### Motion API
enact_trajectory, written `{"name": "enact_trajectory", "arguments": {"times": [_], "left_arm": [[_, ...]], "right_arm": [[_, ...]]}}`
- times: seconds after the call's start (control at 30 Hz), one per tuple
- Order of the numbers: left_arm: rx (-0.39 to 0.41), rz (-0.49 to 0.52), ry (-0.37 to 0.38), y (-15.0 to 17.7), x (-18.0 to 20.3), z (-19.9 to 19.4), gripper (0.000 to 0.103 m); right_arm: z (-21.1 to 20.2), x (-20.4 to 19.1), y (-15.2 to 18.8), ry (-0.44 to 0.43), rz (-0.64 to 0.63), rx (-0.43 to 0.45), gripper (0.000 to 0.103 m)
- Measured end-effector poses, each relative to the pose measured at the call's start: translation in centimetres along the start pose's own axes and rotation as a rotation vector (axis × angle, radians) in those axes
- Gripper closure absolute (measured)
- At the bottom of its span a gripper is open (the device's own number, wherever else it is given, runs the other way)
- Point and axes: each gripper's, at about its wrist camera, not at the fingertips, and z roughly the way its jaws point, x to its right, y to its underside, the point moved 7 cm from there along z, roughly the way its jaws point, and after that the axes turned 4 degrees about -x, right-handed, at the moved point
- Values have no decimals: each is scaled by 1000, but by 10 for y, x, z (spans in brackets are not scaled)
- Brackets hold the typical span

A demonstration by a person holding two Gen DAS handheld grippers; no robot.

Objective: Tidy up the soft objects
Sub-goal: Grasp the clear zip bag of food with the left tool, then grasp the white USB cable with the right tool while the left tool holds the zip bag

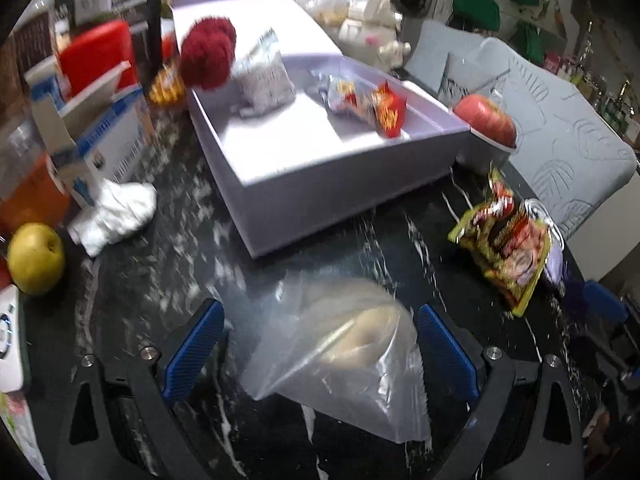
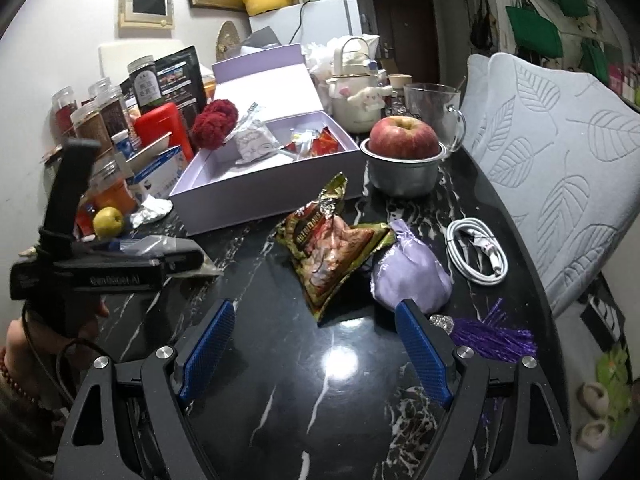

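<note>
Left gripper (image 1: pixel 320 354): jaws wide apart, holding nothing; the blue pads (image 1: pixel 196 350) stand on either side of the bag with a gap on the left, while the right pad sits close against the plastic, contact unclear.
Bag (image 1: pixel 344 364): clear plastic with a pale round lump inside, lying on the black marble worktop (image 1: pixel 180 264) between the left jaws; the view is blurred.
Right gripper (image 2: pixel 316 354): jaws wide apart, holding nothing, only bare worktop between them.
Snack packet (image 2: pixel 332 248): crumpled, gold and red, on the worktop just beyond the right jaws, a little right of their middle.
Pouch (image 2: pixel 408 272): lilac satin, touching the packet's right side, just beyond the right pad; a purple tassel (image 2: pixel 496 336) lies near it to the right.
Cable (image 2: pixel 476 250): white, coiled, right of the pouch.
Box (image 2: pixel 224 196): lilac, open, beyond the packet, lid raised at the back.
Box contents: red pompom (image 2: pixel 214 122) on the left rim, white packet (image 2: pixel 256 142) beside it, small red snack bags (image 2: pixel 316 142) to the right.
Apple (image 2: pixel 402 136): red, resting in a metal bowl (image 2: pixel 400 178) right of the box.
Wrapper (image 1: pixel 116 212): white, crumpled, left of the box, near a yellow apple (image 1: pixel 36 258).
</note>
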Motion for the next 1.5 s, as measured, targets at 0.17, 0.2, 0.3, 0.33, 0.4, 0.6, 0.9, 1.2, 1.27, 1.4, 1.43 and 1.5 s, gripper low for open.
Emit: {"name": "enact_trajectory", "arguments": {"times": [0.17, 0.2, 0.3, 0.33, 0.4, 0.6, 0.9, 1.2, 1.27, 1.4, 1.43, 1.5], "left_arm": [[-13, 7, 38, 9, 3, 7, 4], [-7, 12, 33, 9, 4, 6, 4], [16, 4, 44, 5, 3, 5, 10], [22, -1, 56, 4, 3, 6, 15], [33, 10, 32, 3, 3, 6, 50], [26, 34, 60, 7, 16, 2, 54], [38, 74, 133, 17, 53, -23, 54], [47, 124, 153, 21, 85, -36, 54], [44, 140, 163, 19, 91, -38, 54], [58, 144, 190, 7, 102, -41, 54], [60, 145, 194, 5, 105, -40, 54], [59, 152, 203, 0, 111, -38, 54]], "right_arm": [[-2, 4, 4, 6, 15, -5, 19], [-3, 5, 5, 11, 19, -6, 19], [-6, 8, 7, 33, 23, -3, 19], [-8, 9, 8, 38, 25, -2, 19], [-11, 12, 10, 48, 33, 1, 19], [-19, 31, 14, 94, 75, 6, 19], [-25, 65, 26, 172, 135, -9, 19], [-15, 82, 20, 162, 148, -27, 19], [-14, 87, 16, 165, 155, -23, 19], [-9, 107, 7, 189, 188, -34, 19], [-6, 112, 5, 194, 191, -38, 19], [0, 121, 0, 203, 194, -49, 19]]}}
